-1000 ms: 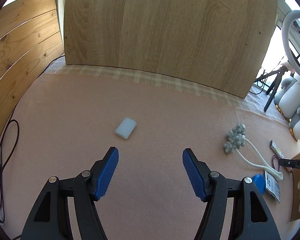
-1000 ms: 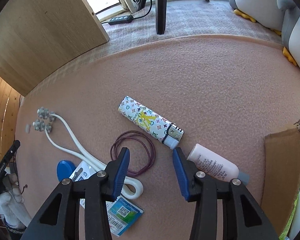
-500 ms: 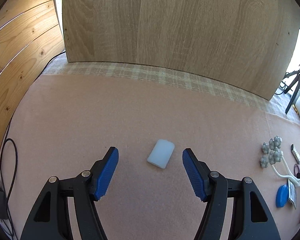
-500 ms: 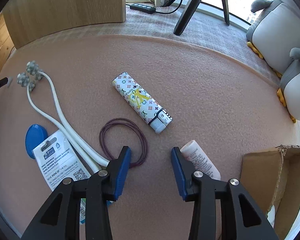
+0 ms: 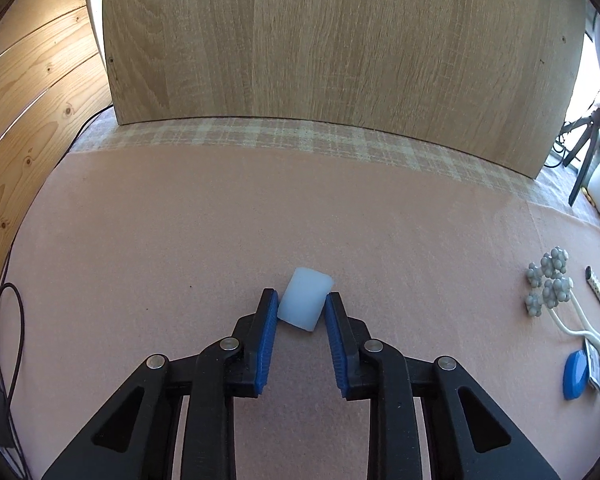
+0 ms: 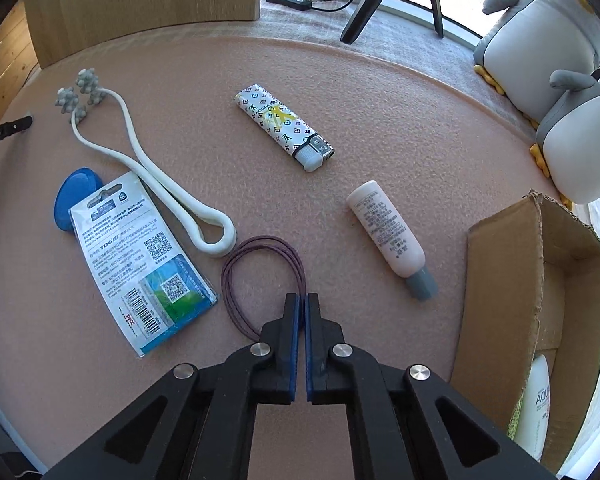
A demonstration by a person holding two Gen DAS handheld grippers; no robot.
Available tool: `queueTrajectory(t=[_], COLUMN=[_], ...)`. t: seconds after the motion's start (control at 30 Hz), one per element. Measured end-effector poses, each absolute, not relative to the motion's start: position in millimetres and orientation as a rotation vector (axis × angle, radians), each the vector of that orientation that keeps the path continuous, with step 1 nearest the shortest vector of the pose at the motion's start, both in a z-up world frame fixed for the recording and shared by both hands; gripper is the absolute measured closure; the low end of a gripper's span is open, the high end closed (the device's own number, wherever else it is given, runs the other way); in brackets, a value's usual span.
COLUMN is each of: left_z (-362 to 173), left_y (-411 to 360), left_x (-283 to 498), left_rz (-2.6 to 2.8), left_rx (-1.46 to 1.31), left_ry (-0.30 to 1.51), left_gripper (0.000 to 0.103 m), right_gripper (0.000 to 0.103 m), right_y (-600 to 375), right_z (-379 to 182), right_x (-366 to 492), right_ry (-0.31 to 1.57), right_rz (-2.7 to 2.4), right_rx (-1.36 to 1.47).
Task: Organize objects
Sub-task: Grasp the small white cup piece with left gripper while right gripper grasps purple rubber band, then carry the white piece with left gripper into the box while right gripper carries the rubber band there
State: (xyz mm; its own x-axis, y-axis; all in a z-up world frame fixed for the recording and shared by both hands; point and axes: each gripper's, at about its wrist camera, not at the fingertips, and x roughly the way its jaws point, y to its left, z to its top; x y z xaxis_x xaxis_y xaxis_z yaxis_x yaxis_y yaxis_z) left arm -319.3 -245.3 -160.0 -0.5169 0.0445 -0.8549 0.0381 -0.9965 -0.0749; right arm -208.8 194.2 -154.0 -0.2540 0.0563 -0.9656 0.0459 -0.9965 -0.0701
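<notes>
1. Left gripper (image 5: 302, 307): jaws pinching white block (image 5: 305, 303), lying on pink mat (image 5: 180, 240).
2. Right gripper (image 6: 302, 300): jaws pressed on purple loop (image 6: 256, 264), beside cardboard box (image 6: 500, 280).
3. Risk: the thin loop may slip out on lifting; the block could twist if gripped off-centre.
4. Half a second ago both jaws were spread, holding nothing.

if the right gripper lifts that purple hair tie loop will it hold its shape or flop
The purple loop will probably flop: its thin doubled strands lie limp on the mat. It looks very light. Pinched at one spot by the right gripper, it would likely dangle and slip little.
</notes>
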Motion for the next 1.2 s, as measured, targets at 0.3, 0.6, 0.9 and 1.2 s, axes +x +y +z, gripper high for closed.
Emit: queueTrajectory(t=[0.3, 0.6, 0.9, 1.2], left_z=[-156, -154, -145, -122], left_y=[-249, -185, -104, -38], left_x=[-268, -183, -120, -103], left_rz=[2.638, 2.543, 2.404, 2.328], left_rx=[-1.536, -1.488, -1.450, -1.382], left_ry=[-0.233, -0.220, -0.188, -0.124], left_gripper=[0.092, 0.092, 0.093, 0.093], right_gripper=[0.101, 0.101, 0.101, 0.101], right_y=[191, 191, 198, 216], right_z=[-153, -151, -144, -102], right_x=[-166, -126, -90, -76], right_ry=[-0.023, 0.141, 0.363, 0.433], right_rz=[2.528, 2.579, 2.621, 2.708], right_rx=[-1.930, -1.853, -1.753, -1.607])
